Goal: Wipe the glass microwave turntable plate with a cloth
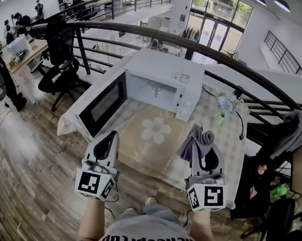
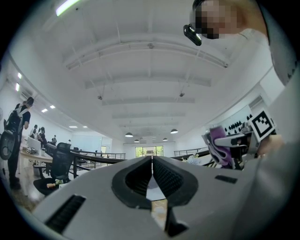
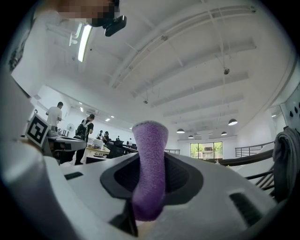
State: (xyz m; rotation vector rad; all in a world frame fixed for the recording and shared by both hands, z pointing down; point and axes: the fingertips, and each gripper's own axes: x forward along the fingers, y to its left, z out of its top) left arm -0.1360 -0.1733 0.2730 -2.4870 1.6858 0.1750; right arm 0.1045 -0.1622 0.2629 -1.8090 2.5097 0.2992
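A white microwave (image 1: pixel 165 74) stands at the back of the table with its door (image 1: pixel 104 104) swung open to the left. I cannot make out a glass turntable plate in its cavity or on the table. Both grippers are held upright over the table's near edge. My left gripper (image 1: pixel 108 138) (image 2: pixel 151 160) is shut with nothing between its jaws. On the purple cloth (image 1: pixel 201 138) (image 3: pixel 150 164) my right gripper (image 1: pixel 197 147) (image 3: pixel 150 187) is shut, and the cloth sticks up past the tips. The purple cloth (image 2: pixel 219 146) also shows at the right of the left gripper view.
A pale tablecloth with a white flower print (image 1: pixel 156 129) covers the table (image 1: pixel 227 145). A small vase of flowers (image 1: pixel 226 104) and a black cable (image 1: pixel 241 125) sit at its right. A curved dark railing (image 1: pixel 240 65) runs behind. Clothes hang over a chair (image 1: pixel 292 129) on the right.
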